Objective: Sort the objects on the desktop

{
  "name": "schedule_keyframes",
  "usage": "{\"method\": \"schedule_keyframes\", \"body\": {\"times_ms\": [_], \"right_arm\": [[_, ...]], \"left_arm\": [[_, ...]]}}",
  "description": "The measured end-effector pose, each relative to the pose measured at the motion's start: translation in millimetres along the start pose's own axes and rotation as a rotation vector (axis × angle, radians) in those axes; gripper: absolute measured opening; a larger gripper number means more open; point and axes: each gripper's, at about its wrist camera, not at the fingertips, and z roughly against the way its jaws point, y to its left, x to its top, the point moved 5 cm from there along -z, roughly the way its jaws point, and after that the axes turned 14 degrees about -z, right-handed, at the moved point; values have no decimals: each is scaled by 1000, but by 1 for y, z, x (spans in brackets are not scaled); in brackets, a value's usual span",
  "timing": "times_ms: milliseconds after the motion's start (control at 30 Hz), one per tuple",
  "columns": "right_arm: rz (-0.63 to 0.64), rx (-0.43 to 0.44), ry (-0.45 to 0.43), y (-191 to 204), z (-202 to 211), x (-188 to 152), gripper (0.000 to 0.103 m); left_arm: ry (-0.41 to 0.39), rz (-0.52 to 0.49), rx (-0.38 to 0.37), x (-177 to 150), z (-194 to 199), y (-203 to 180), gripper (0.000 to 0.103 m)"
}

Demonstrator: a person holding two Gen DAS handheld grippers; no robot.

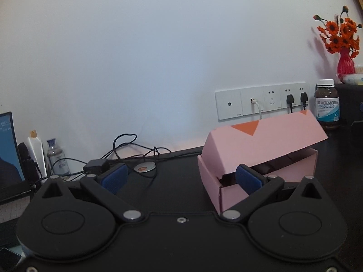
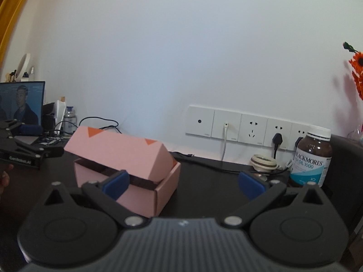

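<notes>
Two grippers hover above the dark desk [image 1: 172, 181], both with jaws spread wide and holding nothing. The left gripper [image 1: 181, 179] faces the wall with the box [image 1: 261, 149] just past its right-hand finger; the right gripper [image 2: 183, 183] sees the same box [image 2: 122, 158] beyond its left-hand finger and the bottle [image 2: 312, 156] beside its other finger.

That box sits mid-desk, in front of the sockets [image 1: 261, 102]. It is pink card, folded, with a hinged lid resting ajar and orange triangles on top. I judge it light and rather flimsy: its walls would buckle under a hard pinch, and the loose lid would flap if lifted by its edge. Taking hold of a side wall near a corner fold, or closing the lid first, looks safest.

By contrast the bottle is a brown, smooth, round vessel with a white cap and glossy label, probably heavier and slippery; grip it across the body, below the shoulder. Whether it is glass or plastic I cannot tell.

A tangle of thin black cable [image 1: 127, 151] lies soft and snag-prone at the wall.
</notes>
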Motion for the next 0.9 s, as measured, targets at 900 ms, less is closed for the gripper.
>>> {"method": "schedule_keyframes", "body": {"times_ms": [900], "right_arm": [[235,124,51,36,-22,-13,102]], "left_arm": [[-116,-89,-27,12,27,-15,103]]}}
